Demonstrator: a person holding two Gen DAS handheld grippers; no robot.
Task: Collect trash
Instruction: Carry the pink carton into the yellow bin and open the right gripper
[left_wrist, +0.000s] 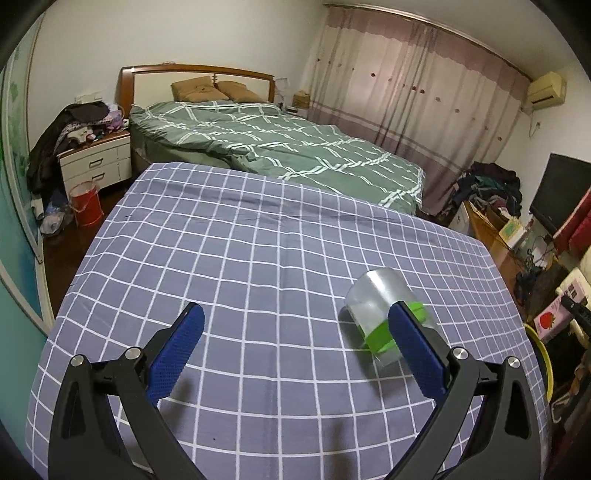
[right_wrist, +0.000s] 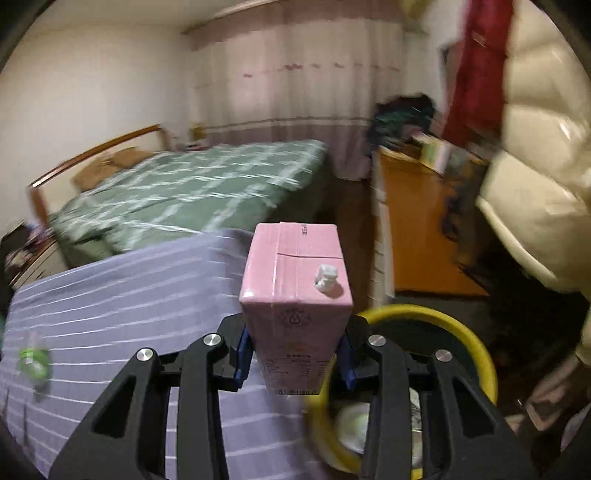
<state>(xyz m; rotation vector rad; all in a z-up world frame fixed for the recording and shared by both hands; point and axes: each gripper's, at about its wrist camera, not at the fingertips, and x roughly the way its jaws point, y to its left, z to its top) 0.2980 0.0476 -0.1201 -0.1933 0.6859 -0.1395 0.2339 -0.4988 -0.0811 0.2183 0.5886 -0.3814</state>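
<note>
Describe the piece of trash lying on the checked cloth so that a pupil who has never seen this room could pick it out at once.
Start at the grey-blue checked cloth in front of the green bed. Near its right side a clear plastic bottle lies tipped over, just behind the left tool's right finger. Its bright green label band sets it apart; nothing else rests on the cloth.

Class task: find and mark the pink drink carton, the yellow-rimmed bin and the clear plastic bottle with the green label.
Pink drink carton (right_wrist: 295, 266), right wrist view, top face.
Yellow-rimmed bin (right_wrist: 424, 312), right wrist view, far rim.
Clear plastic bottle with green label (left_wrist: 373, 295), left wrist view, clear body.
</note>
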